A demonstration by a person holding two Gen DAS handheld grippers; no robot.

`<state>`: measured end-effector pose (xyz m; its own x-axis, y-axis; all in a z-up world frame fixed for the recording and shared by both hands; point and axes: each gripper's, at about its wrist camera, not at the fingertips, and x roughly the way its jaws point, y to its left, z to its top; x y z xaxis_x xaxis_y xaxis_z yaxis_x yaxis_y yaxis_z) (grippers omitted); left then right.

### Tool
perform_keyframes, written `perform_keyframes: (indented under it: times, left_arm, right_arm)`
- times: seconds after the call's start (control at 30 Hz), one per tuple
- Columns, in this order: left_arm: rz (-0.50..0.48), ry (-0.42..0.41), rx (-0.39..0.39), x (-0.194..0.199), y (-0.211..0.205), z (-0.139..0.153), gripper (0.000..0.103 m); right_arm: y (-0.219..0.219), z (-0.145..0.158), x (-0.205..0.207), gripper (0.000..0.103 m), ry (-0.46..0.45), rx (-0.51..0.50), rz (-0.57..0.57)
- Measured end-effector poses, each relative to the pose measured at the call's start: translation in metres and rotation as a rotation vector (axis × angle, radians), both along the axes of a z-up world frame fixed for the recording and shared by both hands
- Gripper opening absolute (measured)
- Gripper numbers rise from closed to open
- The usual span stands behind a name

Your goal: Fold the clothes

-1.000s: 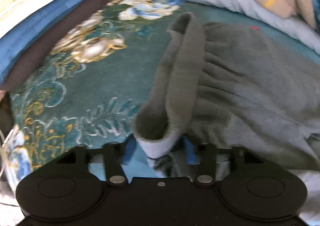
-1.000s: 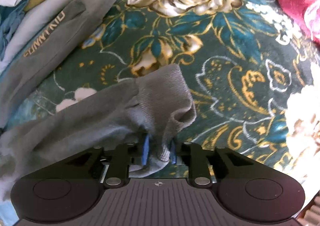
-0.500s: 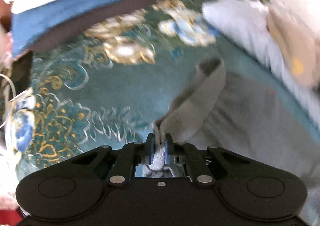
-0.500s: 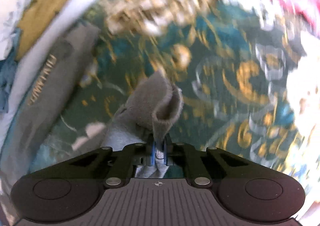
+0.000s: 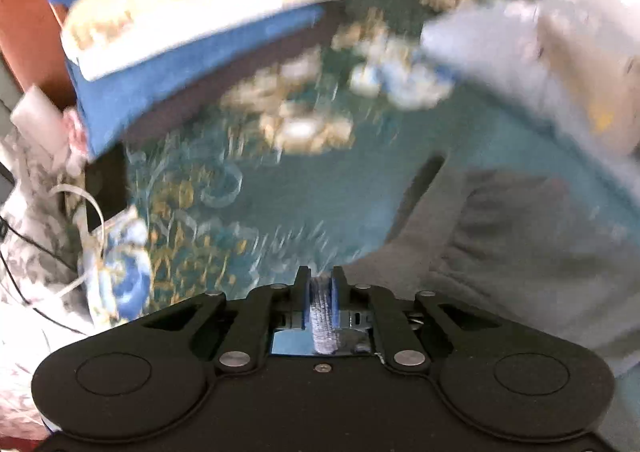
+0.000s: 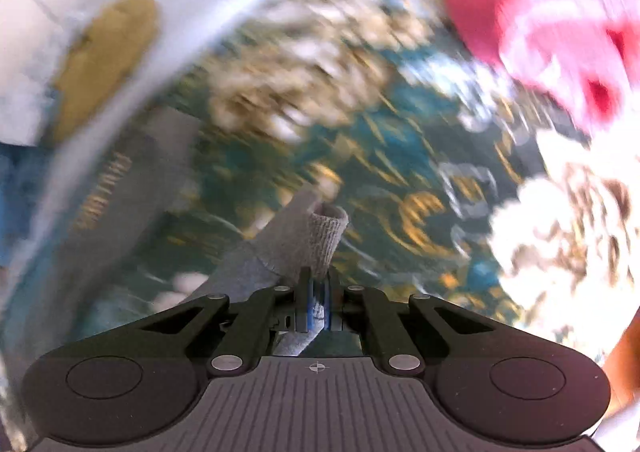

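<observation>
Holding the grey sweatshirt (image 5: 520, 236) at two separate places, I have my left hand-held gripper (image 5: 320, 284) pinched tight on a strip of its ribbed edge, the knit showing pale between the blue pads. My right hand-held gripper (image 6: 318, 292) is clamped the same way on a ribbed cuff (image 6: 326, 236), which pokes up as a small tube past the fingertips. Two grips make sense here — with one point only, the cloth would hang in a bunch, while two let me stretch an edge straight and carry it over as a clean line.

The body of the sweatshirt lies gathered on the floral bedspread (image 5: 304, 192) to the right of my left gripper; a sleeve with printed lettering (image 6: 104, 192) stretches away at the left of the right view. Other laundry sits around the bed's edges, a red garment (image 6: 552, 40) and a mustard-coloured one (image 6: 104, 64) among them, leaving the middle free as a folding surface.

Both views are heavily smeared, so I cannot tell how far the fold has come — only that the gripped parts are raised off the bed.
</observation>
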<state>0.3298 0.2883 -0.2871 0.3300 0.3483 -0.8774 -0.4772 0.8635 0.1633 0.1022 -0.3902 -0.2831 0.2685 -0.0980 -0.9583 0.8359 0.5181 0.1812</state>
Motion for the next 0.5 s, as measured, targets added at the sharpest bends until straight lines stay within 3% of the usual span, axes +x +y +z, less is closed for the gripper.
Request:
perform_keyframes:
  times: [0.1,0.2,0.27,0.33,0.43,0.5]
  left_arm:
    - [-0.024,0.054,0.04,-0.006,0.0,-0.013,0.008]
    - [-0.058,0.098,0.077,-0.013,0.0,-0.022,0.013]
    - [-0.116,0.086,0.086,-0.021,-0.001,-0.011,0.021]
    - [-0.162,0.064,0.104,-0.026,-0.001,0.002,0.022]
    - [-0.216,-0.002,0.076,-0.02,-0.001,0.023,0.03]
    - [-0.247,-0.038,0.062,-0.006,-0.004,0.029,0.033]
  right_arm:
    - [0.005,-0.042,0.004,0.004,0.114,0.025,0.039]
    - [0.011,-0.053,0.007,0.007,0.173,0.015,0.087]
    - [0.015,-0.043,0.008,0.017,0.183,-0.019,0.143]
    - [0.018,-0.029,0.01,0.022,0.199,-0.047,0.201]
    - [0.017,-0.005,0.013,0.036,0.22,-0.12,0.256]
    - [0.013,0.008,0.019,0.038,0.225,-0.172,0.266]
